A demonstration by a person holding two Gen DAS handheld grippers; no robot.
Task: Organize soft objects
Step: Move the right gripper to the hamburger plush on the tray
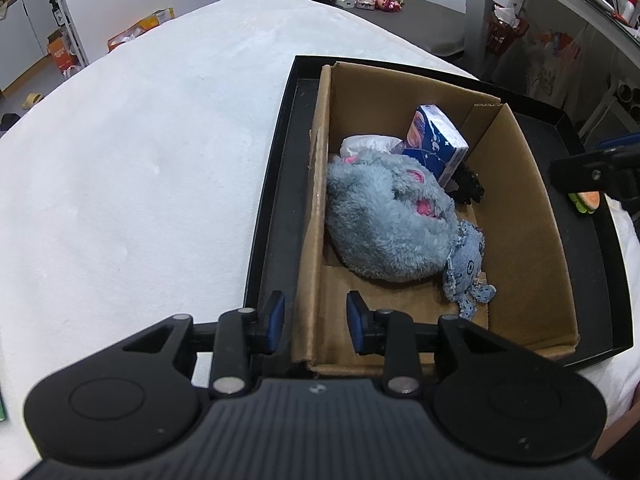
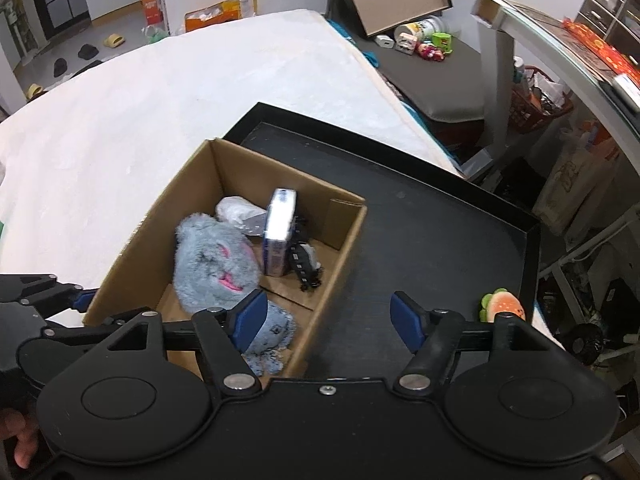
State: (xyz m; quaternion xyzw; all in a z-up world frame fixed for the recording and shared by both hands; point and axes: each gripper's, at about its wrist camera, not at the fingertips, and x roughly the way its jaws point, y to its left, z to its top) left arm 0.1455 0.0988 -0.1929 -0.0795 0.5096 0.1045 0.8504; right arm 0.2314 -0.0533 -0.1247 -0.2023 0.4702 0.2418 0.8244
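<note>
A cardboard box (image 1: 516, 216) (image 2: 168, 208) stands in a black tray (image 1: 276, 184) (image 2: 432, 216) on a white bed. In the box lie a fluffy grey plush (image 1: 384, 220) (image 2: 212, 260), a small blue knitted toy (image 1: 466, 268) (image 2: 272, 340), a blue tissue pack (image 1: 436, 140) (image 2: 280, 236), a white crumpled item (image 1: 368, 144) (image 2: 236, 210) and a black object (image 1: 468, 182) (image 2: 306, 268). A small burger plush (image 2: 502, 304) (image 1: 586, 202) sits at the tray's right rim. My left gripper (image 1: 316, 320) is open, straddling the box's near left wall. My right gripper (image 2: 328, 316) is open and empty above the tray.
The white bed (image 1: 140, 160) (image 2: 160, 112) spreads left and behind the tray. Beyond the bed are a dark bench with toys (image 2: 424, 44), an orange basket (image 2: 536, 100) and a desk leg (image 2: 496, 80). The right gripper (image 1: 592, 172) shows in the left wrist view over the tray's right edge.
</note>
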